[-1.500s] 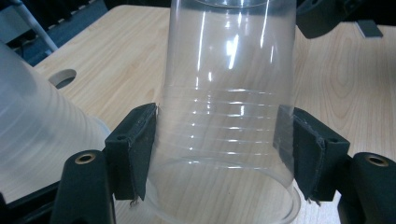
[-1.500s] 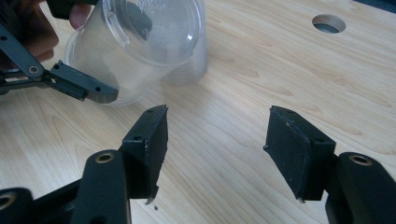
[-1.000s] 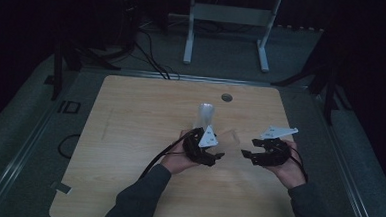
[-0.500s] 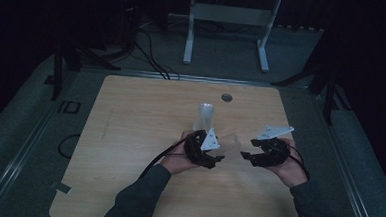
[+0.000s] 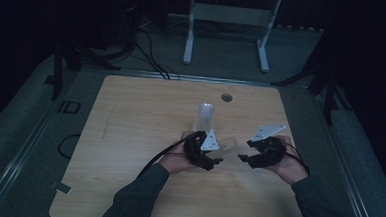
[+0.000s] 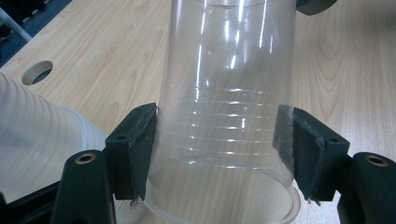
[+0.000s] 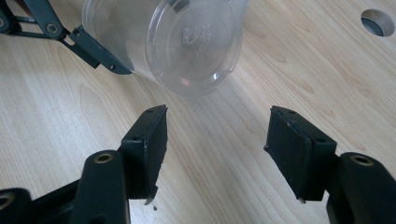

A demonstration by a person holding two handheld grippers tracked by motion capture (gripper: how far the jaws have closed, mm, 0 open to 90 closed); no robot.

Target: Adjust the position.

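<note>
— Where do we have the clear plastic cup [image 6: 226, 93]?

— Our left tongs [image 5: 213, 152] are clamped on it near its rim, one pad on each side, as the left gripper view shows. In the high view it lies tilted at the centre of the frame, just above the worktop [image 5: 129, 135], base pointing toward the right tongs [image 5: 244, 158].

— And those right tongs?

— Their jaws stand apart with nothing between them. In the right gripper view the cup's base sits in the upper middle of the frame, just beyond the jaw tips.

— Anything else near us?

— A stack of clear cups [image 5: 205, 117] stands upright just above our left hand [image 5: 176, 160] in the high view.
</note>
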